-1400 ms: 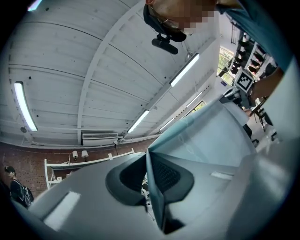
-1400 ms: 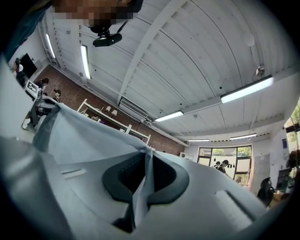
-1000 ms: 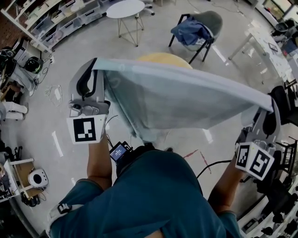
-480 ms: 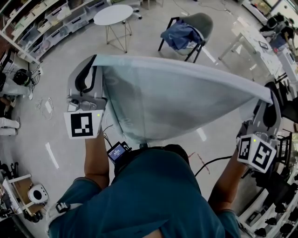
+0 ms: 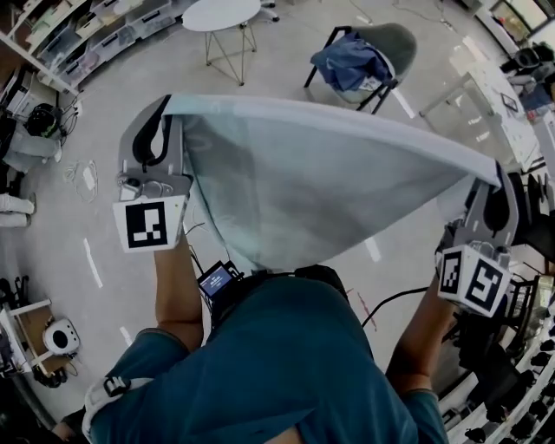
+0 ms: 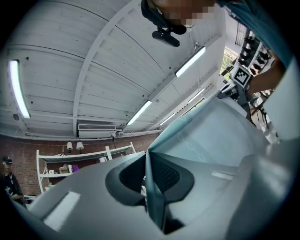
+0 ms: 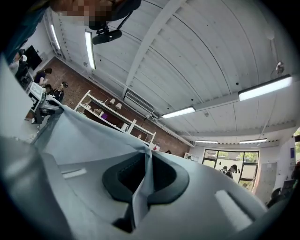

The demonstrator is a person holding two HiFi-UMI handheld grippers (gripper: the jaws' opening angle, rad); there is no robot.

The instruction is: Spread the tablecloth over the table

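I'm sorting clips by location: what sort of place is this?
Probably a lab or workshop room: storage shelves along the wall, a small round table and a chair on bare floor, strip lights overhead.

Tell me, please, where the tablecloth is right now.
In the head view the tablecloth hangs stretched in mid-air between the left tongs and the right tongs, each pinching a corner.

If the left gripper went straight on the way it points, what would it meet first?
Beyond the tablecloth clamped in the left gripper, the way looks free, probably up to the white shelving.
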